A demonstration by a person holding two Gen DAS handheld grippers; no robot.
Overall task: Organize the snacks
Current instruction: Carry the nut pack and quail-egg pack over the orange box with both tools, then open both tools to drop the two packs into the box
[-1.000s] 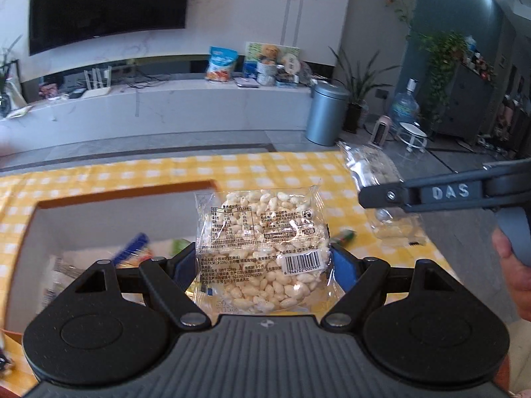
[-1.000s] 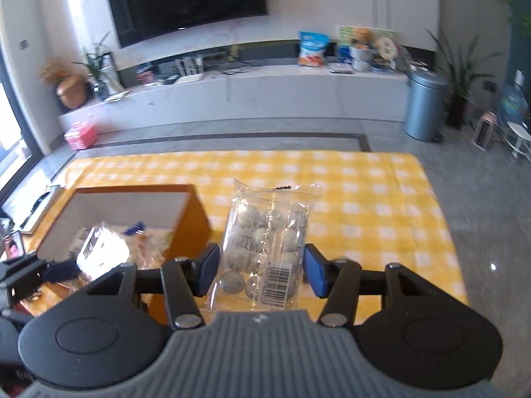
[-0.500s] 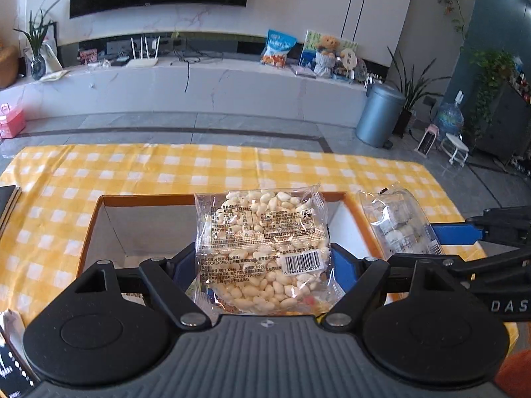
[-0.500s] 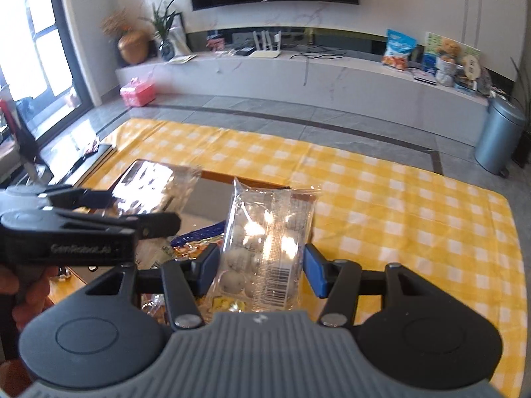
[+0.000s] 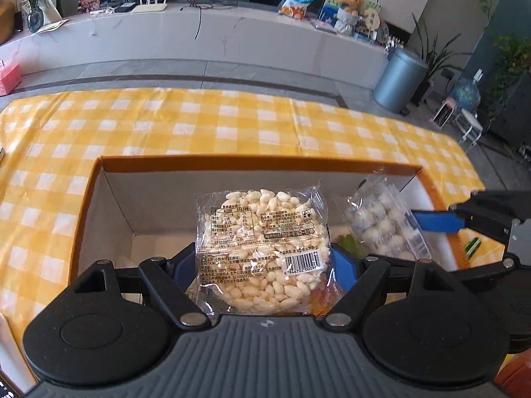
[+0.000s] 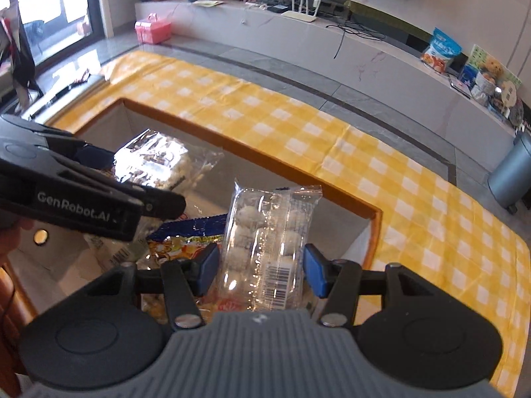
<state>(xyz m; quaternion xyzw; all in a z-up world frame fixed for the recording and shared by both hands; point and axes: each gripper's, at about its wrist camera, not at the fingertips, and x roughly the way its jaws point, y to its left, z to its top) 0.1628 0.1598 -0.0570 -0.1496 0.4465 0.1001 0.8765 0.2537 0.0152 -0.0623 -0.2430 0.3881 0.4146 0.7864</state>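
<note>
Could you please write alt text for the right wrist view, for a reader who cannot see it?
The right gripper holds a clear pack of white round snacks above an open orange-rimmed box on a yellow checked tablecloth. At left, the left gripper holds a puffed rice pack over the same box, which already contains other snack packets.

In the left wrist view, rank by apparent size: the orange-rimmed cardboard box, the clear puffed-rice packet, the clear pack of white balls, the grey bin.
1. Orange-rimmed cardboard box.
2. Clear puffed-rice packet, held in the left gripper, magnified by nearness.
3. Clear pack of white balls, held in the right gripper.
4. Grey bin, far off, so its true size is unsure.
</note>
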